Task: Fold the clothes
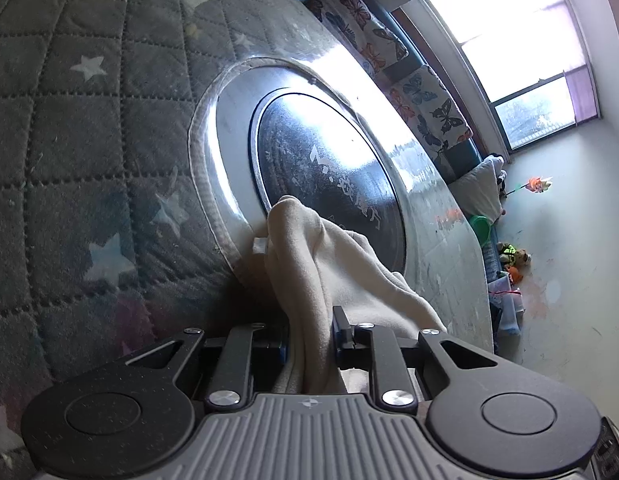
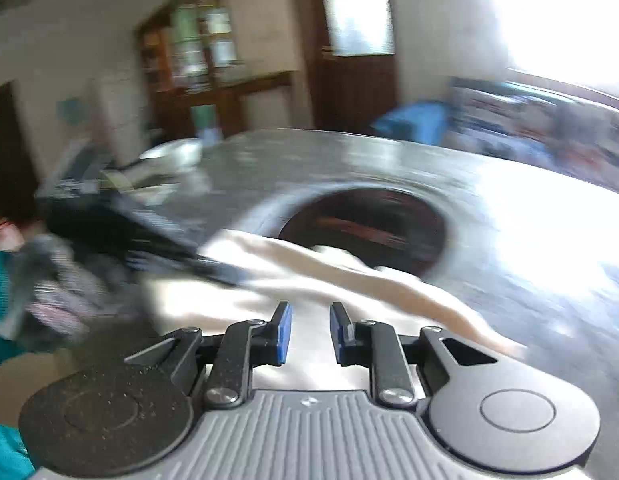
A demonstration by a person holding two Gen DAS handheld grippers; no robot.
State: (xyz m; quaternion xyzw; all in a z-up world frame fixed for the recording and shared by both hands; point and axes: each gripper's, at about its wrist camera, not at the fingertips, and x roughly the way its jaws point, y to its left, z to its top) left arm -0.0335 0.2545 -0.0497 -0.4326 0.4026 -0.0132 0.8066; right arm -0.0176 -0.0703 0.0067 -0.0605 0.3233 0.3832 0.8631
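A cream garment (image 1: 309, 264) lies bunched on the round table (image 1: 89, 140), beside the dark disc in the table's middle. My left gripper (image 1: 311, 340) is shut on a thick fold of it, and the cloth runs up from between the pads. In the blurred right wrist view the same garment (image 2: 269, 280) stretches across the table (image 2: 529, 280). My right gripper (image 2: 309, 332) hangs just above the cloth, open, with a bare gap between its blue pads. The left gripper (image 2: 225, 272) reaches into the cloth from the left, held by a hand with a teal sleeve (image 2: 1, 300).
The table has a quilted star-pattern cover under clear plastic and a dark round disc (image 1: 329, 160) set in a metal ring. A bench with butterfly cushions (image 1: 429, 100) runs under a window (image 1: 509, 40). A wooden cabinet (image 2: 197, 52) stands behind the table.
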